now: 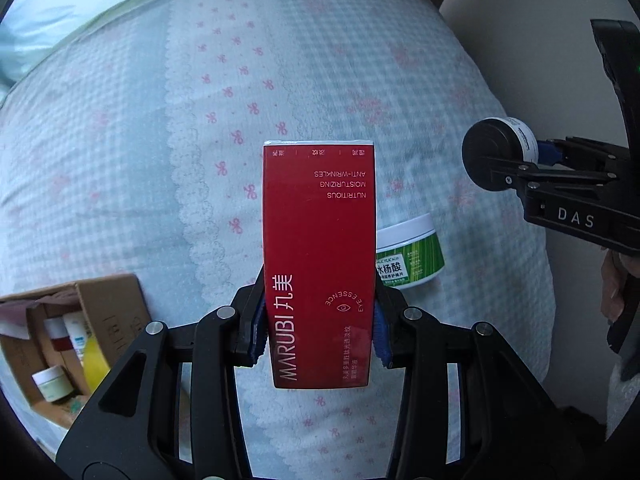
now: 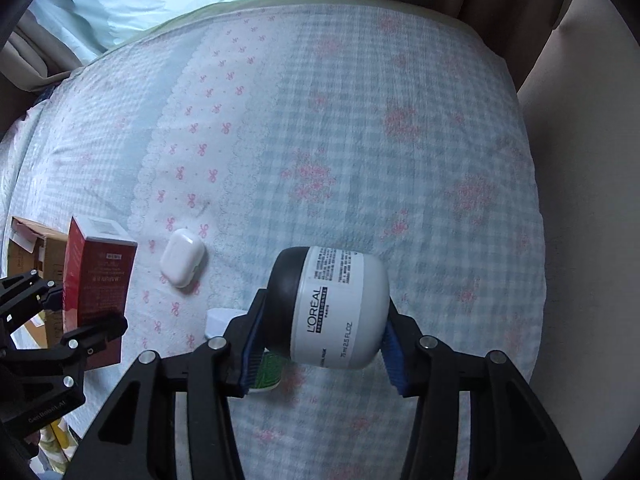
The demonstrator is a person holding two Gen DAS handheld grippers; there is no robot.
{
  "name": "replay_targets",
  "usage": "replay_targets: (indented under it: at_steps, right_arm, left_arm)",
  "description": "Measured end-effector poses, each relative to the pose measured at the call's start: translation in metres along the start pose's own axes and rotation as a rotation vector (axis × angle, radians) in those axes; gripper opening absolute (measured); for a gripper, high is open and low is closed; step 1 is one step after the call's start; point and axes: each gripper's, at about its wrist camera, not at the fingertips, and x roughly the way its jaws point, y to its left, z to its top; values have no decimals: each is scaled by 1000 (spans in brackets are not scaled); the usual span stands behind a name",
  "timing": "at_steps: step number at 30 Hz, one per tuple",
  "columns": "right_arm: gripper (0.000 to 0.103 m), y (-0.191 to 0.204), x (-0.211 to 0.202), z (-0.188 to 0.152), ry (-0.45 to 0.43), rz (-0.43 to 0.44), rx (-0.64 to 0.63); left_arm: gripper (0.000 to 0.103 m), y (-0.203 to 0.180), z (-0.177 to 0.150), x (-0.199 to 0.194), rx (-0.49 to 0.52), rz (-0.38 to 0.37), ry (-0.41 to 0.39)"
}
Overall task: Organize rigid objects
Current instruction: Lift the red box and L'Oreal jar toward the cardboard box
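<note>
Left hand-held gripper (image 1: pixel 318 336) was clenched on the tall red cardboard carton (image 1: pixel 318 264), lifted above the gingham-quilted bed (image 1: pixel 120 160). Lower left sat the open brown cardboard box (image 1: pixel 100 304), jars already inside. A green-labelled white tub (image 1: pixel 412 256) lay on the quilt, a white earbud case (image 2: pixel 183 257) nearby. Right hand-held gripper (image 2: pixel 324 352) pinched the grey black-lidded jar (image 2: pixel 340 308). Best, I judged, to lower the carton upright into the box's free corner before releasing.
</note>
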Motion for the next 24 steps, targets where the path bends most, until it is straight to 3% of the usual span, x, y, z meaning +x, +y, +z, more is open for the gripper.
replay_targets:
  at_steps: [5,9,13,18,24]
  right_arm:
    - [46,33,-54,-4,-47,16,-14]
    - [46,69,-93,-5,-84,45,-55]
    - [46,119,-122,-10,-111,94,-126]
    - [46,183,-133,-13,-119,158,-180]
    - [46,266,-117,-17,-96,228,-204]
  left_arm:
    - [38,4,-10,-54,-37,0,-68]
    - [38,31,-25,-110,-102,-24,-121]
    - [38,63,-48,-169,-132,24,-183]
    - [38,122,-76,-213,-210,61,-206]
    - [38,200,-112,-227,-261,109,-195]
